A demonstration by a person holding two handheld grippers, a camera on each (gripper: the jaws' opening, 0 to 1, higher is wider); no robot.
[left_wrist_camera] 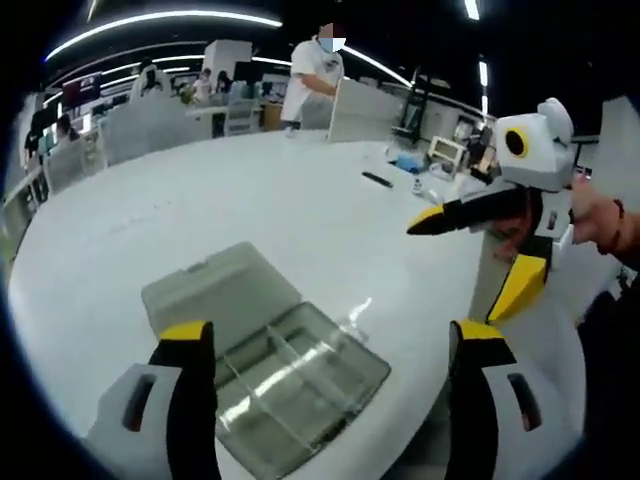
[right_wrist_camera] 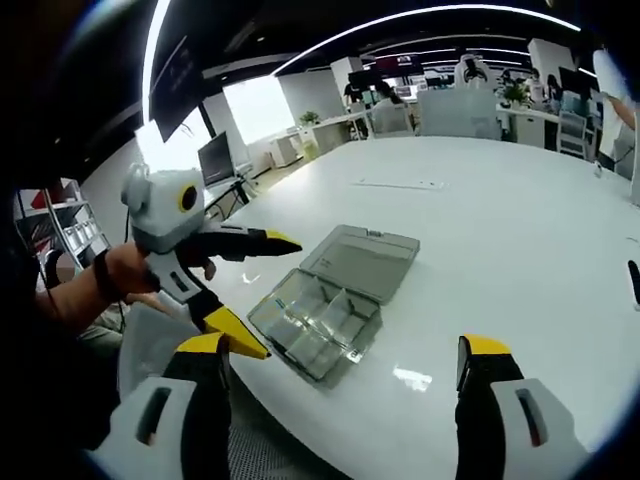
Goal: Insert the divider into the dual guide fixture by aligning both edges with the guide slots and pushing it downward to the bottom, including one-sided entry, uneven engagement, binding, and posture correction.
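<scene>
A clear plastic box (left_wrist_camera: 300,385) (right_wrist_camera: 318,318) lies on the white table (left_wrist_camera: 200,200) (right_wrist_camera: 500,250), its frosted lid (left_wrist_camera: 215,290) (right_wrist_camera: 365,258) folded flat open. Clear partitions split its tray into compartments. A small clear piece (left_wrist_camera: 357,312) (right_wrist_camera: 410,378), apparently the divider, lies flat on the table beside the tray. My left gripper (left_wrist_camera: 333,340) (right_wrist_camera: 275,296) hovers just short of the box, open, holding nothing. The right gripper (right_wrist_camera: 348,355) (left_wrist_camera: 458,270) is also open and empty, held back from the box on its other side.
A person (left_wrist_camera: 315,65) stands at the table's far edge. A black pen (left_wrist_camera: 377,180) and small devices (left_wrist_camera: 445,155) lie toward that side. A thin strip (right_wrist_camera: 400,183) lies farther out. The table edge (right_wrist_camera: 250,400) runs close under the box.
</scene>
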